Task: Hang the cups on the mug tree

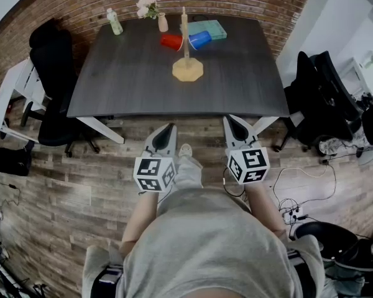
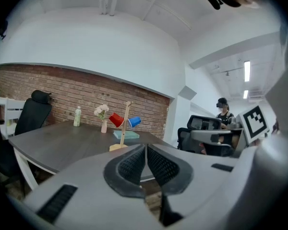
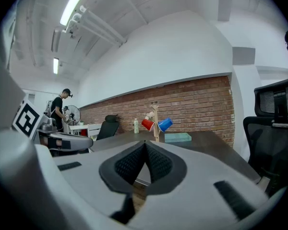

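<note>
**Mug tree**: wooden, upright, toward the far edge of the table, about mid-width.
**Red cup**: hung on the tree's left peg, off the tabletop.
**Blue cup**: hung on the right peg, off the tabletop.
**Flat teal box**, **flower vase**, **bottle**: along the far edge.
**Left gripper**, **right gripper**: jaws closed together with nothing between, held short of the near edge.
**Risk (judged):** the cups hang tilted, so a knock to the tree could shed one or topple it.

Nothing readable: the left marker cube and right marker cube show only black-and-white patterns.
</note>
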Demonstrator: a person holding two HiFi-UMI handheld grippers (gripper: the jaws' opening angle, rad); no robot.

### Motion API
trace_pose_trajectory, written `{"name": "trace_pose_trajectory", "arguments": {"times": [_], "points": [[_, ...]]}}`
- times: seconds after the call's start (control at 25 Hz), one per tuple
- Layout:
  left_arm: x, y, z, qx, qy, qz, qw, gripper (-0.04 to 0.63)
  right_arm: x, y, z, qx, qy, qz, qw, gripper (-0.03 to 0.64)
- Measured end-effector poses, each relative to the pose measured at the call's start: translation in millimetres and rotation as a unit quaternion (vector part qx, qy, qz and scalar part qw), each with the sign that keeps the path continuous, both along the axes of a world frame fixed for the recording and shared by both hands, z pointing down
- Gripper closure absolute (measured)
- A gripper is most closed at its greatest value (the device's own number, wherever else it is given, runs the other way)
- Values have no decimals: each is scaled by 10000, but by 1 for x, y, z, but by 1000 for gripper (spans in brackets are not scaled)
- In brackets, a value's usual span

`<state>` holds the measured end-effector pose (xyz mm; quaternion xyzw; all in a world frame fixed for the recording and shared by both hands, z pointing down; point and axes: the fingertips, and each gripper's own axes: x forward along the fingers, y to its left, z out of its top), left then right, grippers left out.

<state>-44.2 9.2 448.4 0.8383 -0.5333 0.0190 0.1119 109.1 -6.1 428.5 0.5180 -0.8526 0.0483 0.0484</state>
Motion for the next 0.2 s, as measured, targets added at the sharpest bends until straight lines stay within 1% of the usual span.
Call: {"name": "trace_pose_trajectory", "arguments": {"times": [0.2], "points": [[3,-2,-4,41,-9,39,10000,580,-1,-2,-4,33,-76,-31,10000,617]]}}
